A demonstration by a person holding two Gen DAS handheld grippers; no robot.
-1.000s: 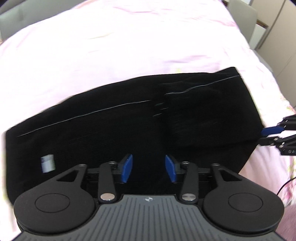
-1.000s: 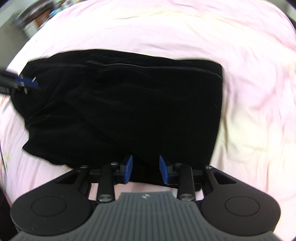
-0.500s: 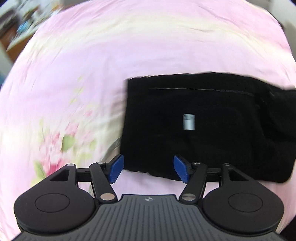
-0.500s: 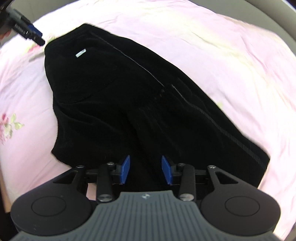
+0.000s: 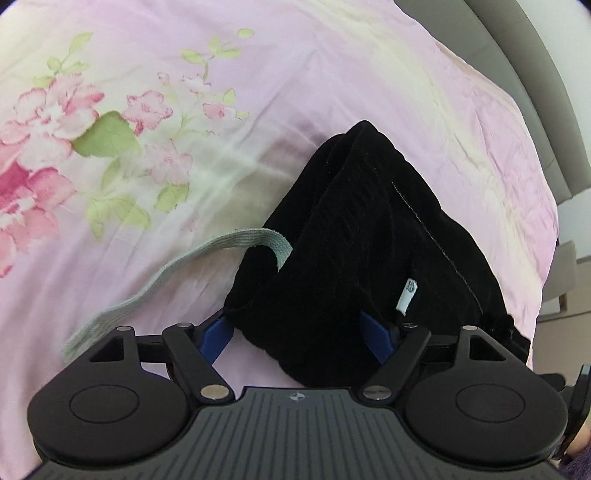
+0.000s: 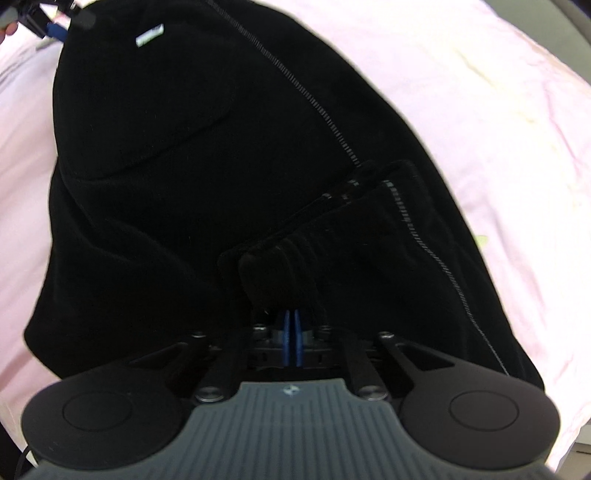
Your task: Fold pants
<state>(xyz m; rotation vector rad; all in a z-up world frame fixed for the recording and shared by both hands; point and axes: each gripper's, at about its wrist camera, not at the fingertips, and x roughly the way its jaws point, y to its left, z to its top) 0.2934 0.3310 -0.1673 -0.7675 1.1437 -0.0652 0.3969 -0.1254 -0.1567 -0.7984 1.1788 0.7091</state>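
The black pants (image 5: 354, 236) lie folded on the pink bed sheet (image 5: 258, 74). In the left wrist view my left gripper (image 5: 295, 332) is open, its blue fingers either side of the waistband corner, where a grey drawstring (image 5: 177, 269) trails out to the left. A small white label (image 5: 406, 291) shows on the fabric. In the right wrist view the pants (image 6: 207, 147) fill the frame and my right gripper (image 6: 291, 332) is shut on a bunched black fold at the near edge. The left gripper (image 6: 55, 29) shows at the far top left corner of the pants.
The sheet has a pink and green flower print (image 5: 74, 122) at the left. A grey headboard or bed edge (image 5: 532, 81) runs along the upper right. Bare pink sheet (image 6: 498, 92) lies to the right of the pants.
My left gripper moved in close around the waistband corner. My right gripper moved onto the near edge of the pants and closed on a fold of fabric.
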